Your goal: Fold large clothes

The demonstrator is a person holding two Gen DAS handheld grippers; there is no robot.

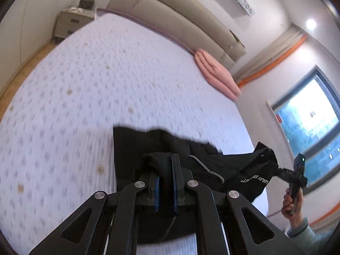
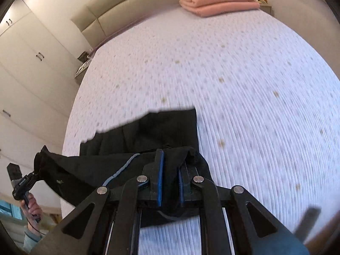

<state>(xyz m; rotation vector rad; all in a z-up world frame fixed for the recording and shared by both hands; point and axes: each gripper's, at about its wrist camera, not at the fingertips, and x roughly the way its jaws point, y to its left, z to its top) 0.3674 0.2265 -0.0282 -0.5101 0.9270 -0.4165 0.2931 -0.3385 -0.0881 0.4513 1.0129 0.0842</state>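
A black garment [image 1: 136, 146] with a grey drawstring and white lettering hangs over the near edge of the bed, held up at two corners. My left gripper [image 1: 165, 165] is shut on one bunched corner of it. My right gripper [image 2: 171, 159] is shut on the other corner of the garment [image 2: 148, 127]. In the left wrist view the right gripper [image 1: 274, 167] shows at the right, pinching the cloth. In the right wrist view the left gripper [image 2: 36, 173] shows at the lower left, also on the cloth. The far hem lies on the mattress.
The bed [image 1: 106, 80] has a pale lilac dotted cover. A folded pink blanket [image 2: 218, 0] lies by the beige headboard [image 1: 170, 14]. A nightstand [image 1: 72, 21] stands at the far corner. A window [image 1: 310, 127] and white wardrobes [image 2: 25, 63] flank the bed.
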